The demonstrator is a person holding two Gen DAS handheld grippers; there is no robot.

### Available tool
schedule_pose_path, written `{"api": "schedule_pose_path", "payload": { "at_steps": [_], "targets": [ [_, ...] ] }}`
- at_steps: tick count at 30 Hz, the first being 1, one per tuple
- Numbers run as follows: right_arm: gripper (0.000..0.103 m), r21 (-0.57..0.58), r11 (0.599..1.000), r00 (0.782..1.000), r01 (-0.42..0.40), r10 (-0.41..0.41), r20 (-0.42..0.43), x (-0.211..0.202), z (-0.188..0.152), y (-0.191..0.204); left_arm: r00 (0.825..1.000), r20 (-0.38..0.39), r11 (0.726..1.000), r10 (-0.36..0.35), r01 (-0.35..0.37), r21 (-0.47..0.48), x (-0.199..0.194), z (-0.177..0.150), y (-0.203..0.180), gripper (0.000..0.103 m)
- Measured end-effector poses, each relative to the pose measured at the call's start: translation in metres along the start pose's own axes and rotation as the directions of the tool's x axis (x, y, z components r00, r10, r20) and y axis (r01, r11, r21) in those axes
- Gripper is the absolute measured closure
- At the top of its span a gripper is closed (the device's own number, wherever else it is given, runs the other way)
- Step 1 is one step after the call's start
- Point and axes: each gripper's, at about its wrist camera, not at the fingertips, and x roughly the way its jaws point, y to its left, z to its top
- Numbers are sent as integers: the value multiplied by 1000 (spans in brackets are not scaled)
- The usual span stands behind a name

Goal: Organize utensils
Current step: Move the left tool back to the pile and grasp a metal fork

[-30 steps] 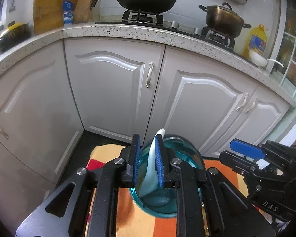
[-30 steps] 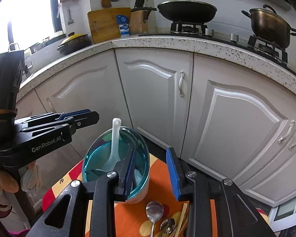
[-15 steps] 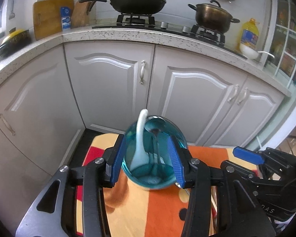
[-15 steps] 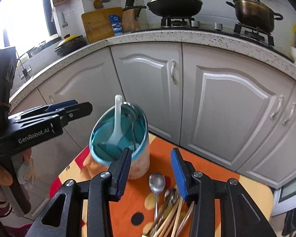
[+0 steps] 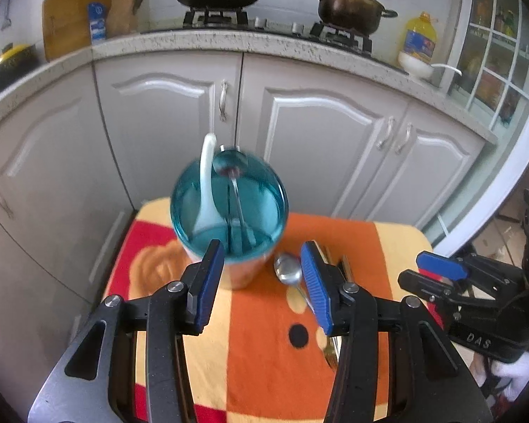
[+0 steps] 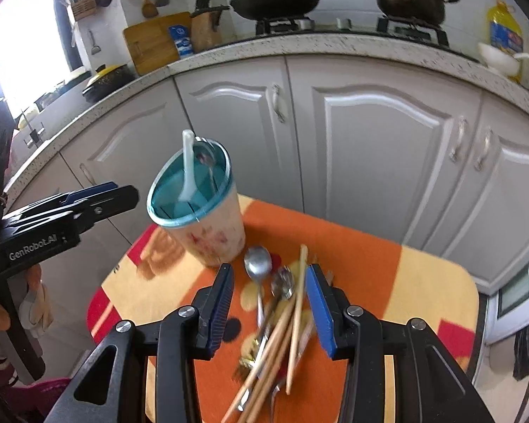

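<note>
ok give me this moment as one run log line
left gripper: open, empty | right gripper: open, above chopsticks | white spoon, metal spoon: in holder cup | loose spoon: on cloth

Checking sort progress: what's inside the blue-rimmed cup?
In the cup: a white spoon and a metal spoon, bowl up. The blue divider hides their lower ends.

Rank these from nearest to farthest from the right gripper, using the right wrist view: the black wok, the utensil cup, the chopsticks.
1. chopsticks: on the cloth, partly between the fingers of the open right gripper.
2. utensil cup: ahead and to the left, standing on the cloth.
3. black wok: far behind, up on the stove.
</note>
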Motion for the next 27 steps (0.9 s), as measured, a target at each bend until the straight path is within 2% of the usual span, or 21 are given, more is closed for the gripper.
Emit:
{"api": "schedule_pose_path", "payload": {
  "at_steps": [6, 9, 13, 20, 22, 27],
  "targets": [
    [63, 51, 998, 995, -29, 34, -92, 27, -27, -18, 998, -58, 1000, -26, 26, -3, 9, -24, 3, 58],
    [72, 52, 998, 989, -36, 43, -141, 49, -36, -22, 995, -91, 999, -40, 38, -17, 18, -34, 4, 58],
    [76, 65, 997, 979, -52, 64, -192, 75, -42, -25, 988, -146, 998, -58, 55, -19, 35, -48, -1, 58],
    [77, 72, 997, 967, -42, 59, -248, 107, -42, -34, 969, -224, 994, -108, 103, -36, 70, -56, -20, 58],
    [84, 85, 995, 965, -56, 75, -249, 113, -42, -40, 964, -239, 993, -114, 109, -37, 78, -56, -26, 58],
    [87, 89, 993, 962, -81, 101, -254, 118, -37, -46, 957, -271, 995, -103, 100, -26, 100, -56, -36, 58]
  ]
}}
